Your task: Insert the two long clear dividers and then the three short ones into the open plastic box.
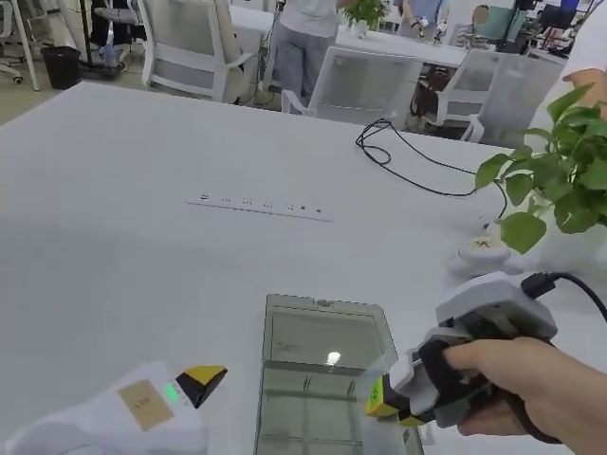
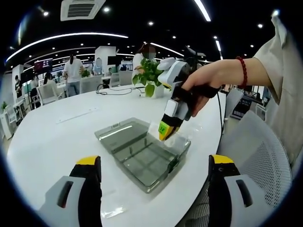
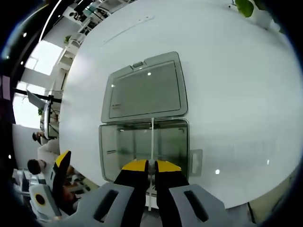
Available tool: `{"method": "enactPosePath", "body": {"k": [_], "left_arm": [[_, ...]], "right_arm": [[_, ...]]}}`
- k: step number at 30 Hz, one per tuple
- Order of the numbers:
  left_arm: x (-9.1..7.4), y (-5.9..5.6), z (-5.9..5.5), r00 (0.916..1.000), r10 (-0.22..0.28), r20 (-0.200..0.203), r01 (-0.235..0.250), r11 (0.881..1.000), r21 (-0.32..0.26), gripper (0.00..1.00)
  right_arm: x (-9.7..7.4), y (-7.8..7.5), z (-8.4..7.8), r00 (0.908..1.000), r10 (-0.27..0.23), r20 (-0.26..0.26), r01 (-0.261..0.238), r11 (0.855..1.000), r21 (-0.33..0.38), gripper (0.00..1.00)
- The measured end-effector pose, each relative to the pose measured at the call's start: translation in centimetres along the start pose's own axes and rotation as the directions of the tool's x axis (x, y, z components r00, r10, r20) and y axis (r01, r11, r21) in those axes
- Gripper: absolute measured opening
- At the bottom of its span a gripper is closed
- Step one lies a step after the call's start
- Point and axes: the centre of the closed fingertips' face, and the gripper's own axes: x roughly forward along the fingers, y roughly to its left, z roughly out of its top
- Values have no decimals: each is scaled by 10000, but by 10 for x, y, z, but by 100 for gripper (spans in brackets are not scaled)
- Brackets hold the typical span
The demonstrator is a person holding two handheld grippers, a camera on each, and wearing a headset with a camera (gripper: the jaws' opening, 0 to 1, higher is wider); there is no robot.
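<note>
1. Right gripper (image 3: 151,164): its jaws are pressed together on a thin clear divider (image 3: 152,137), pinching it edge-on.
2. In the right gripper view, the divider runs down the middle of the box (image 3: 105,146), from the hinge side towards the near wall. Whether it is seated in the walls cannot be told.
3. The box sits on the white counter (image 1: 190,284). Its lid (image 3: 144,90) is folded back flat on the far side and joined along the hinge.
4. In the head view, a hand (image 1: 512,384) holds the right gripper at the lower right, with its yellow tips at the box's right edge.
5. From the left gripper view, the right gripper (image 2: 165,133) points down into the far side of the box (image 2: 137,161).
6. Left gripper (image 2: 154,161): its jaws are spread wide with nothing between them. It hangs above the counter on the near side of the box, apart from it.
7. In the head view, the left gripper (image 1: 204,381) sits at the lower left, beside the box (image 1: 303,408) and not touching it.
8. A small clear piece (image 3: 195,163) lies flat on the counter just beside the box's right wall.
9. Well beyond the box, a black cable (image 1: 417,156) loops over the counter, and a plant (image 1: 560,180) stands at the right edge.
</note>
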Motion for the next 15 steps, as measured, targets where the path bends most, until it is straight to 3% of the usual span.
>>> {"method": "enactPosePath", "body": {"k": [15], "left_arm": [[-1, 2, 0, 10000, 60, 2, -60, 10000, -47, 94]], "right_arm": [[3, -1, -1, 9998, -177, -131, 175, 9997, -144, 6]]}}
